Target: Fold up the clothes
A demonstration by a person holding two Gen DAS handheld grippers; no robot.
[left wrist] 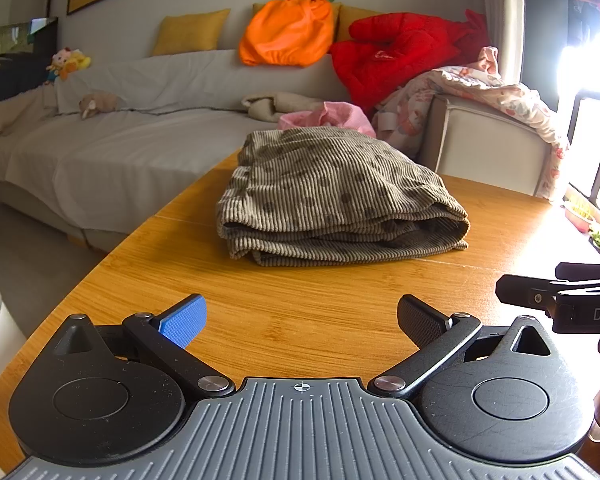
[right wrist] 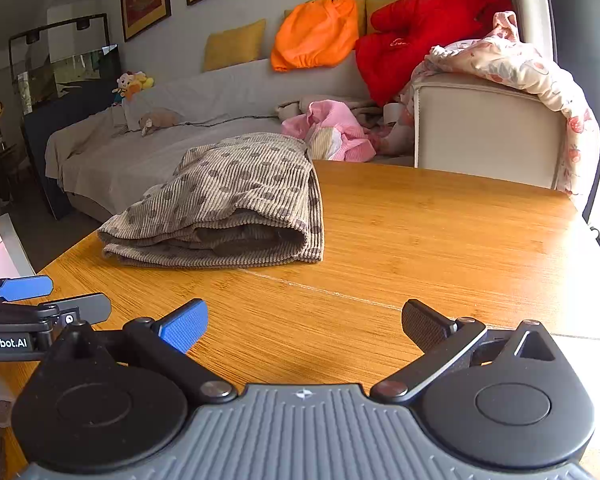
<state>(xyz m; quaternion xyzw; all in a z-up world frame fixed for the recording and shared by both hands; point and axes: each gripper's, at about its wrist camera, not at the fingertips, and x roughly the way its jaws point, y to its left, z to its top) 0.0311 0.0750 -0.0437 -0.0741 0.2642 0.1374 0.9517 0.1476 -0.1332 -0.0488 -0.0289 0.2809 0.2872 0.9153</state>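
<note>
A beige corduroy garment with dark dots lies folded in a thick stack on the wooden table; it also shows in the right wrist view, at the table's far left part. My left gripper is open and empty, held low over the table in front of the garment, apart from it. My right gripper is open and empty, to the right of the garment and nearer than it. The right gripper's body shows at the right edge of the left wrist view; the left gripper shows at the left edge of the right wrist view.
A grey-covered sofa stands behind the table with a pink garment, orange and red items and a floral blanket. A white chair back stands at the table's far edge. A bright window is at the right.
</note>
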